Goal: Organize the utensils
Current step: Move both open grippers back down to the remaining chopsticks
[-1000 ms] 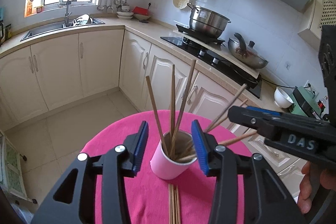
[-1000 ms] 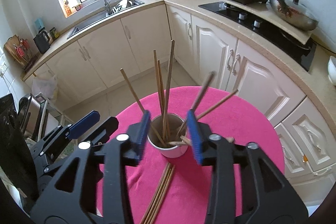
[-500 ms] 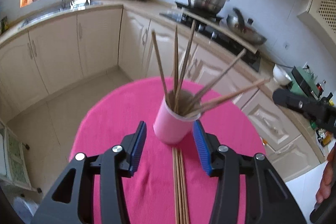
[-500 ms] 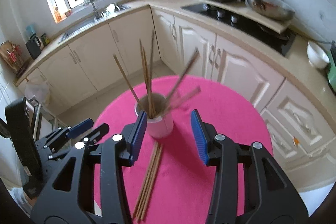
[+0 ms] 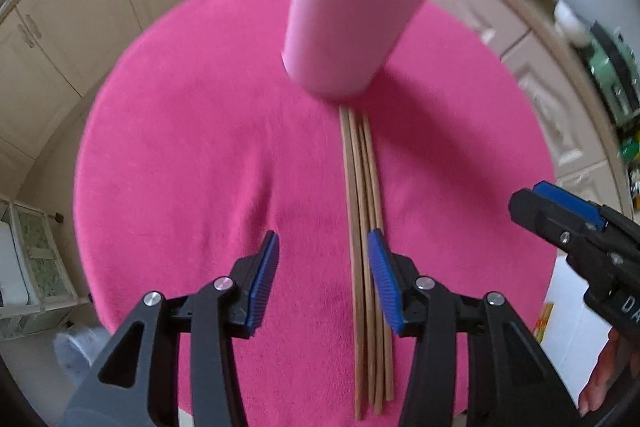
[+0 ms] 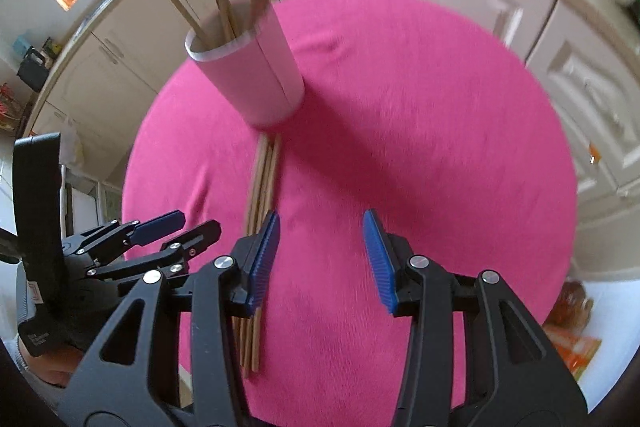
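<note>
Pink cloth (image 5: 180,155) covers the round table, and the pink cup (image 5: 344,31), already loaded with several chopsticks, stands toward 12 o'clock in the left wrist view. From its base a bundle of loose chopsticks (image 5: 366,219) lies flat on the cloth, running back toward 6 o'clock. The left gripper (image 5: 323,281) points steeply down above the cloth, its jaws spread and empty; the bundle passes just inside and under its right pad. To do the pick well, centre the jaws on one stick only, lower until the pads straddle it, then close; taking the whole bundle risks a slip. At 3 o'clock, the right gripper (image 6: 320,259) is likewise tilted steeply down, jaws spread and empty over bare cloth, with the bundle beside its left pad at 9 o'clock.
</note>
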Action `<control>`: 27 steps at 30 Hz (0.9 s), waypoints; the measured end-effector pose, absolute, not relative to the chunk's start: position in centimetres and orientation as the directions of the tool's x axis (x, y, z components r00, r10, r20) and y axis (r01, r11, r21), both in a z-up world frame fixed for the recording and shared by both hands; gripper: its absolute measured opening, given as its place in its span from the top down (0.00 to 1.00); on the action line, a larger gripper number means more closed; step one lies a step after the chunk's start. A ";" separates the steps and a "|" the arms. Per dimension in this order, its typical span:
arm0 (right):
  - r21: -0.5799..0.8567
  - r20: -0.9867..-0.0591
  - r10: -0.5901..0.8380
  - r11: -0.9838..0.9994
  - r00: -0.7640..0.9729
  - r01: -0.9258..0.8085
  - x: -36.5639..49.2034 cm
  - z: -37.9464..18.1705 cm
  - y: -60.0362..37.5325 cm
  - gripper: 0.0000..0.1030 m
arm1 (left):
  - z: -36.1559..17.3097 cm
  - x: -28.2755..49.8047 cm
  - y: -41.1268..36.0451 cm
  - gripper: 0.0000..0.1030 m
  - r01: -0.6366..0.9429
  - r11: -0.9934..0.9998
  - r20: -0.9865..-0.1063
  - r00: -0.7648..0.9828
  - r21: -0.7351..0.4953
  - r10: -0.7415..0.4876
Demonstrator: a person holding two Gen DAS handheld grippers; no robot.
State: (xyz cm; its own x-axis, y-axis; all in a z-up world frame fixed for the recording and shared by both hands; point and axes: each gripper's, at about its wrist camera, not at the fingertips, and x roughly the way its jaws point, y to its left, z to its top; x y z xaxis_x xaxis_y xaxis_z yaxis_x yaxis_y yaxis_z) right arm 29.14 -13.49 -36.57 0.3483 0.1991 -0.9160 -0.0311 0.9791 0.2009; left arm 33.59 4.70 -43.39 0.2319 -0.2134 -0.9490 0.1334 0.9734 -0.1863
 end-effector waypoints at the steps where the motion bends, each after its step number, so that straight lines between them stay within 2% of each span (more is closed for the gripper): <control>1: 0.202 -0.922 0.199 0.979 0.332 -0.026 28.9 -37.3 -13.6 0.58 | -44.0 33.5 4.6 0.55 0.137 0.973 -0.953 0.216 -0.186 -0.213; 11: 0.226 -0.937 0.218 0.974 0.273 -0.005 28.5 -39.3 -14.0 0.58 | -46.4 33.5 3.3 0.55 0.201 0.971 -0.972 0.167 -0.128 -0.163; 27: 0.240 -0.941 0.238 0.971 0.242 -0.025 29.3 -40.4 -13.8 0.57 | -46.8 36.1 1.5 0.54 0.182 0.980 -0.989 0.106 -0.081 -0.101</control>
